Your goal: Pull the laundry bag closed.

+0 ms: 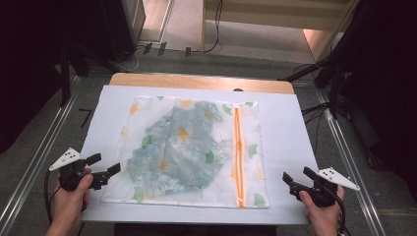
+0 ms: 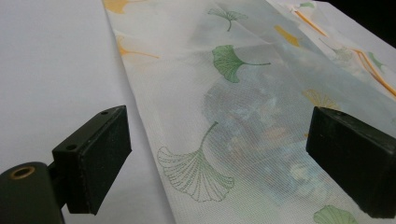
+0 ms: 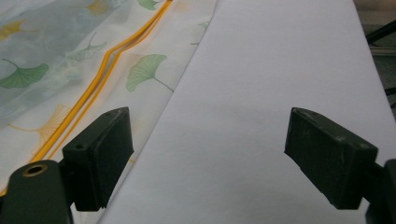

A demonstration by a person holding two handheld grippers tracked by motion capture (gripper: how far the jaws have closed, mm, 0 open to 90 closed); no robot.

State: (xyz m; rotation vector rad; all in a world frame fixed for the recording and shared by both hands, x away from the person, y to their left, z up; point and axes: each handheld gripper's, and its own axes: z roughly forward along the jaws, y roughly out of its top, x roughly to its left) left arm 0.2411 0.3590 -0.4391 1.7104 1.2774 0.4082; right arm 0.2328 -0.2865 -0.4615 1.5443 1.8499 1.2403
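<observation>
Near edge, high view: left gripper (image 1: 104,164) in the person's left hand (image 1: 69,201), jaws wide apart, holding nothing, tips just at the left edge of the mesh bag (image 1: 189,150). Right gripper (image 1: 297,176) in the right hand (image 1: 322,214), jaws also spread wide and empty, sitting on the bare white sheet (image 1: 290,128) clear of the bag's right edge.

Left gripper view: jaws straddle the bag's edge, one over white sheet (image 2: 51,70), one over mesh bag (image 2: 243,116); close-up shows the weave, green ginkgo leaf print and a bluish garment (image 2: 252,121) blurred inside.

Right gripper view: both jaws over white sheet (image 3: 261,84); bag (image 3: 70,70) off to the left with its orange zipper (image 3: 93,88) running along it.

Farther out, high view: bag lies flat mid-table, zipper (image 1: 238,152) near its right side, garment (image 1: 179,147) bunched centre-left. Wooden table edge (image 1: 201,81) beyond, then floor and cables.
</observation>
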